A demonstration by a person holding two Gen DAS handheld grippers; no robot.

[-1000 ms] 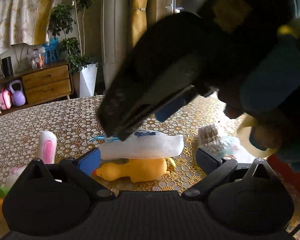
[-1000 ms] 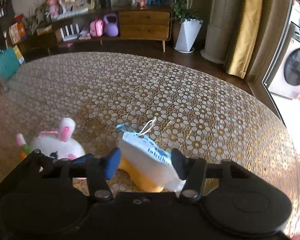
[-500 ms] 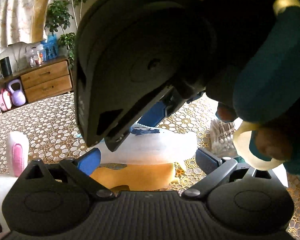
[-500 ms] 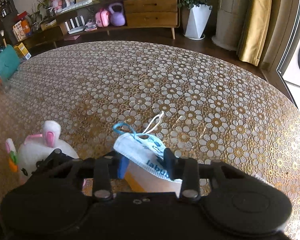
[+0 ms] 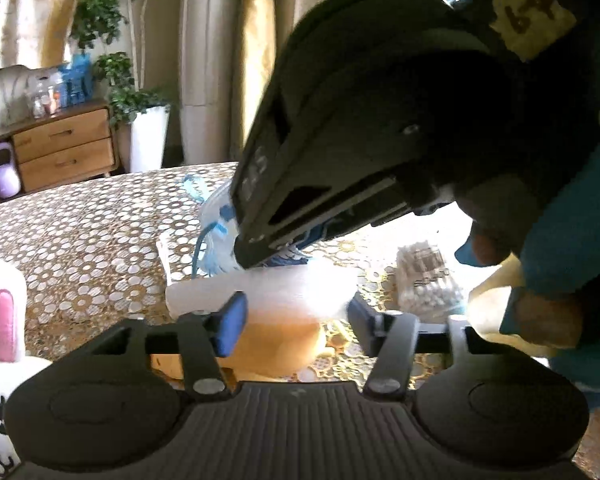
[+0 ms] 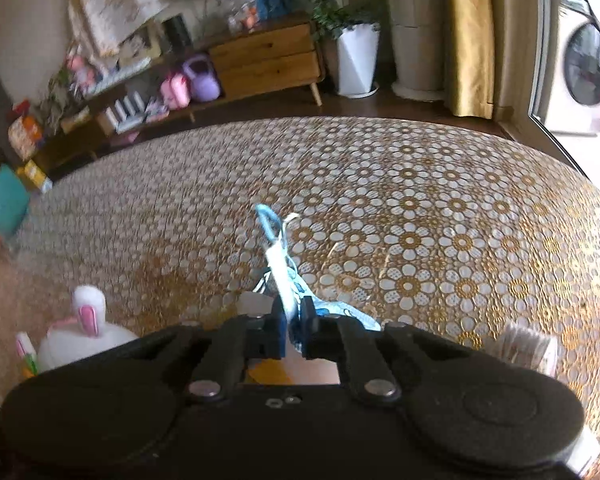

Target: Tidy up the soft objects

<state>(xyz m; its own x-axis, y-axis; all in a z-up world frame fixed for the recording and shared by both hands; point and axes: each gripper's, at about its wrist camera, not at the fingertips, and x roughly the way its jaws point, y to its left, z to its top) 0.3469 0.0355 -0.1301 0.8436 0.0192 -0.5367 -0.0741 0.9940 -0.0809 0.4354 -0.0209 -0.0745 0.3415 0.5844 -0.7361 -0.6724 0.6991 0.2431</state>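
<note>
Since the frame a second ago, the right gripper has gone from straddling the white-and-blue face mask with jaws apart to clenching it. The mask now stands pinched on edge between the pads at lower centre of the right wrist view, its blue ear loop pointing up the frame.

In the left wrist view, the left gripper sits at lower centre with jaws spread, grasping nothing. A yellow soft duck toy lies between its fingers, under a pale, translucent white piece (too blurred to name). Just above, the right gripper's black body fills the upper right of the frame, the mask bunched at its tip.

The step in hand looks like lifting the mask clear of the pile. To do it well, I would raise it slowly and straight up, watching that the trailing loops do not snag the duck. The grip is on thin folded fabric, so it should stay firm. The left gripper could steady the duck if it drags.

Further off, a white plush rabbit with pink ears sits at lower left and a clear packet of cotton swabs at mid right, both on the gold flower-patterned tablecloth.
</note>
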